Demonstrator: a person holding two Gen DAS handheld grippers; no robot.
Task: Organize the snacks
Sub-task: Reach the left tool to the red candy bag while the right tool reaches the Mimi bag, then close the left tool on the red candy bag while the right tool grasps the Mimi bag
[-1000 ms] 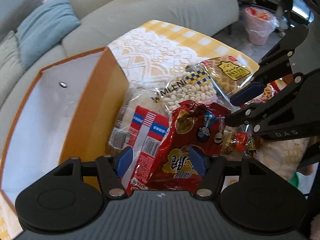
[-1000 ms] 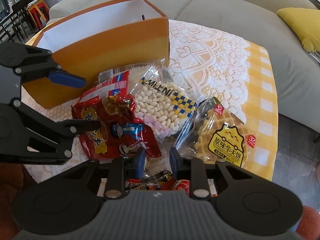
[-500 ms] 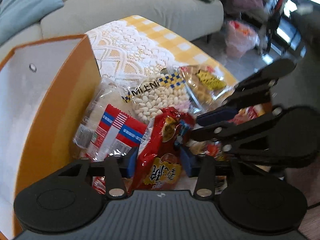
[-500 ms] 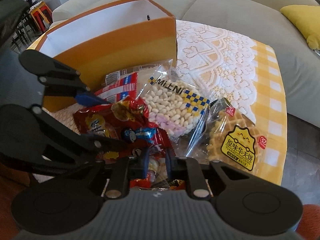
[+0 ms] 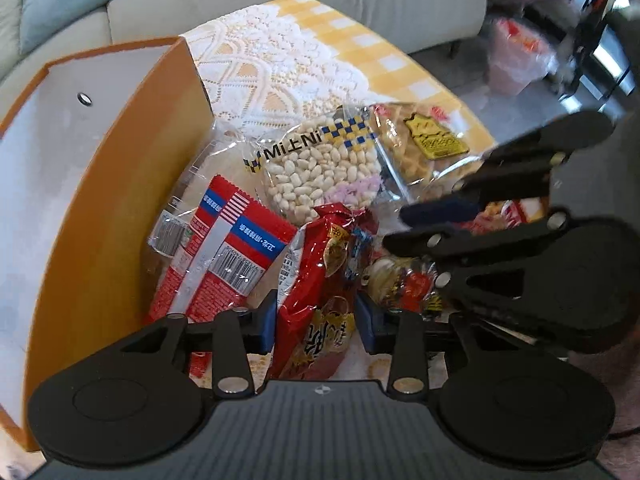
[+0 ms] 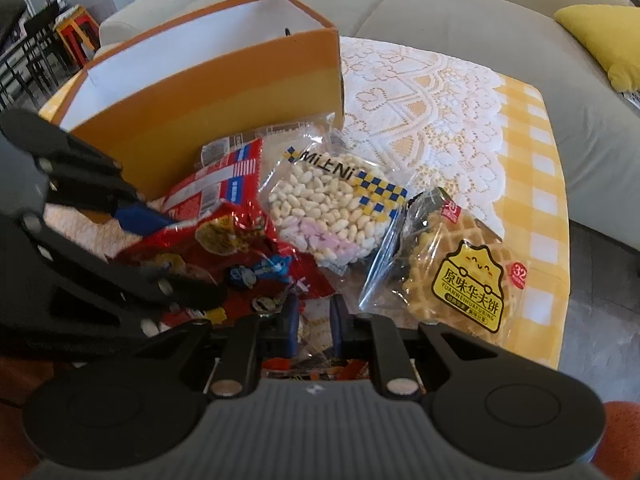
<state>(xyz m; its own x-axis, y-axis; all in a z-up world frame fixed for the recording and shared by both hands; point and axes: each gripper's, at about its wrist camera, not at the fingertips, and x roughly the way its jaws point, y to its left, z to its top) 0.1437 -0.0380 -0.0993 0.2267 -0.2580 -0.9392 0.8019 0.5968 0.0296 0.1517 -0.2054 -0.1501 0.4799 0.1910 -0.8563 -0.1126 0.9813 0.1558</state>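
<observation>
Left hand-held gripper [image 5: 316, 322] clamped on red snack bag [image 5: 320, 292] (crumpled); right hand-held gripper [image 6: 314, 320] nearly closed on small candy packet [image 6: 314, 364].

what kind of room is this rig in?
Most likely a home living room. A grey sofa with a yellow cushion wraps around a low table laid with a lace and yellow checked cloth. Packaged snacks and an orange box sit on the table.
</observation>
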